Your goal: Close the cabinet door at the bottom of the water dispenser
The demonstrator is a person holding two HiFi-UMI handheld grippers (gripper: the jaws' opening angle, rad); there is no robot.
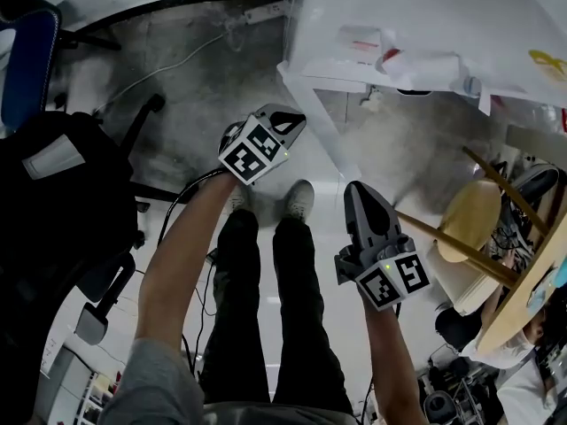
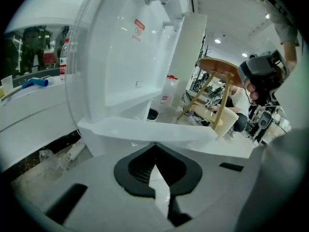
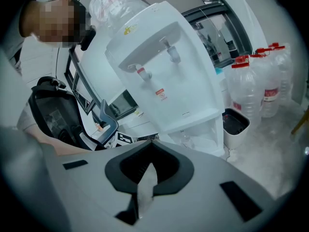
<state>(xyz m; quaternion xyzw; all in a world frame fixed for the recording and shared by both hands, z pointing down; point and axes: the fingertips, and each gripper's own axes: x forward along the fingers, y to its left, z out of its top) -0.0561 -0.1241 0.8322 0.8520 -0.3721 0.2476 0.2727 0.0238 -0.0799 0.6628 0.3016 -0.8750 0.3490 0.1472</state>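
The white water dispenser (image 1: 416, 25) stands ahead of me, with a bottle on top in the right gripper view (image 3: 164, 76). Its bottom cabinet (image 3: 210, 129) is open, and the door (image 1: 316, 118) swings out toward me. In the left gripper view the door's top edge (image 2: 149, 130) lies straight across, just beyond the jaws. My left gripper (image 1: 288, 118) is shut and empty, close beside the door; contact cannot be told. My right gripper (image 1: 359, 195) is shut and empty, lower and to the right, pointing at the dispenser (image 3: 164, 76) from farther back.
A black office chair (image 1: 62, 193) stands at the left. A wooden stool (image 1: 469, 220) and round table edge (image 1: 532, 282) are at the right. A small bin (image 3: 235, 123) and several water bottles (image 3: 263, 81) stand beside the dispenser. My legs and shoes (image 1: 299, 200) are below.
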